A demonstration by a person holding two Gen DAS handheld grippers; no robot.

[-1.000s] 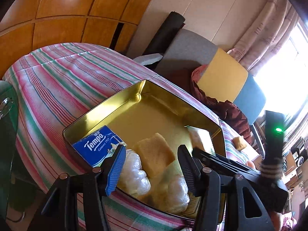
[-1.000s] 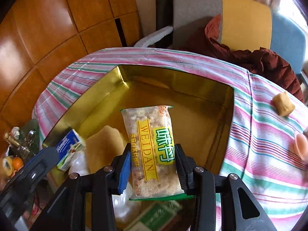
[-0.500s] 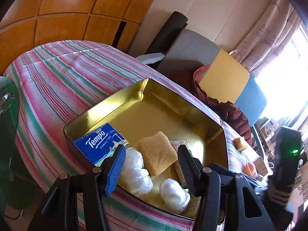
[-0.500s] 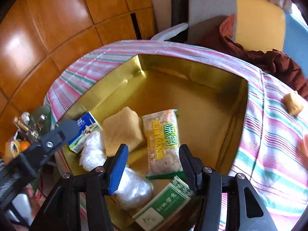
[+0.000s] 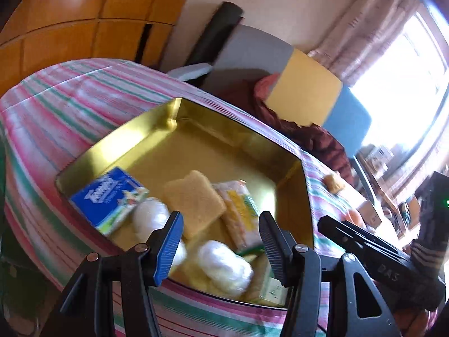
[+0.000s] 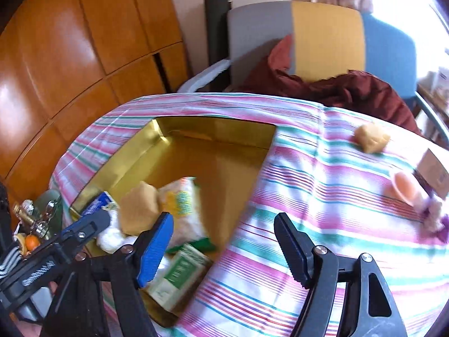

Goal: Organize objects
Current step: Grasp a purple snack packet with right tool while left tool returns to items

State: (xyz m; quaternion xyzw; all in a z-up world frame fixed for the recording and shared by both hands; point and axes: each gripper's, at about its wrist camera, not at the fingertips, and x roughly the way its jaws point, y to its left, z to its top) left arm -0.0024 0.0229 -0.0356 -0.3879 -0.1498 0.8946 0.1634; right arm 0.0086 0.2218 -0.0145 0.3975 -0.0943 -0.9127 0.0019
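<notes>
On a tabletop [image 6: 322,185] draped in a pink, green and white striped cloth, a gold tin [image 5: 174,134] lies open and holds a small heap of goods at its near end. A blue tissue pack [image 5: 108,198] leans in the corner, beside a yellow sponge [image 5: 195,199] that rests partly on a clear snack packet [image 5: 238,210] with yellow print. Two white plastic-wrapped bundles [image 5: 224,265] and a green-and-white box [image 6: 179,275] sit nearest the cameras. The right gripper [image 6: 223,248] hangs over the tin's rim and the cloth, its jaws spread with nothing between them; they have just been opening, and the snack packet lies loose in the tin. The left gripper [image 5: 220,241] hovers above the heap, its jaws also apart and empty. Out on the cloth, well apart from the tin, lie a second yellow sponge [image 6: 370,137], a peach-coloured round object [image 6: 405,189] and a cardboard box [image 6: 433,172]. A chair [image 6: 325,33] in grey, yellow and blue stands behind, dark red fabric [image 6: 350,90] piled on it.
</notes>
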